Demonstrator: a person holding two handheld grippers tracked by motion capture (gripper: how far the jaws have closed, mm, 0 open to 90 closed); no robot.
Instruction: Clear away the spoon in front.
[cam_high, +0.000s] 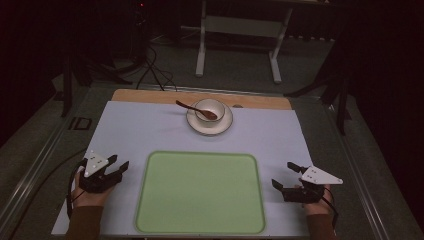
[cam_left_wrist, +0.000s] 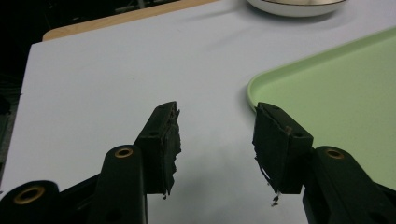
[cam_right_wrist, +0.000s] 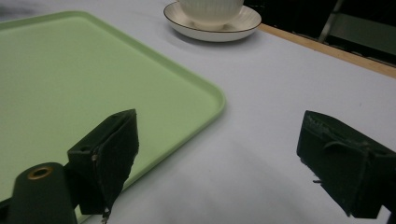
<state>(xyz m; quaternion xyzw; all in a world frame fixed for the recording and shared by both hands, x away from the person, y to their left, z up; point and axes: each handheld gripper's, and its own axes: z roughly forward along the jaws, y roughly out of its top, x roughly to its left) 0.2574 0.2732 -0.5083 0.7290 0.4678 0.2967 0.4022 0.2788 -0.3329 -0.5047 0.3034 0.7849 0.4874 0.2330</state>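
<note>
Left tool (cam_high: 118, 167) low at the left of the high view, jaws apart and gripping nothing, resting over the pale surface (cam_high: 145, 130) just beside the left rim of the green tray (cam_high: 200, 192). Right tool (cam_high: 286, 176) low at the right, jaws spread wider, likewise bare, just off the tray's right rim. Tray flat in the lower middle of the frame, between the two tools, touched by neither. In the left gripper view, left tool (cam_left_wrist: 216, 140) pointing past the tray's rounded corner (cam_left_wrist: 261, 81), one jaw over bare surface, the other close to the rim. In the right gripper view, right tool (cam_right_wrist: 217, 154) straddling bare surface, one jaw over the tray's edge (cam_right_wrist: 205, 95). Far off, upper middle of the high view: white cup (cam_high: 209, 108) on a saucer (cam_high: 227, 122), brown spoon (cam_high: 186, 105) leaning out of the cup toward upper left, well apart from both tools. Wide bare stretch of surface between tray and saucer; wooden strip (cam_high: 150, 96) along the far edge; open margins at both sides of the tray.
</note>
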